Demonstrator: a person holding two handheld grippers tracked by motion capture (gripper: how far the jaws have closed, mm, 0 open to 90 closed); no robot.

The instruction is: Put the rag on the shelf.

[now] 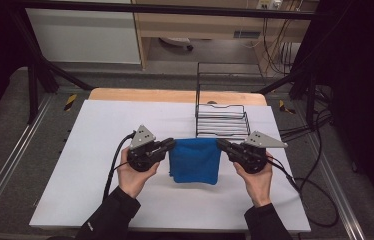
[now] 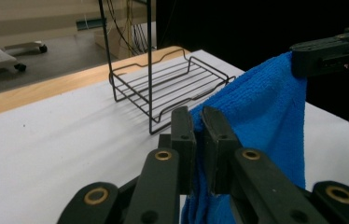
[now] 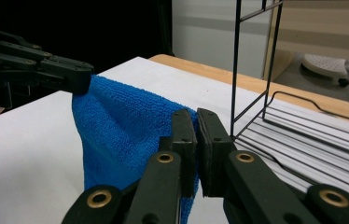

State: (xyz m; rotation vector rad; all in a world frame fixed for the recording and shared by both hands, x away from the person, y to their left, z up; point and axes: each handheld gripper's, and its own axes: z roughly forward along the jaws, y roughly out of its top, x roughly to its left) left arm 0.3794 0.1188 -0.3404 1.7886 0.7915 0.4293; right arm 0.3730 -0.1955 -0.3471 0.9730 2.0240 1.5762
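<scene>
We see a blue cloth of nubby terry weave hanging folded between the two grippers, its top edge stretched level and its lower edge resting on the white table near the middle. The left gripper has its jaws pinched tight on the cloth's left top corner; the right gripper is clamped on the right top corner. Just beyond the cloth, on the far right, stands a black wire rack.
</scene>
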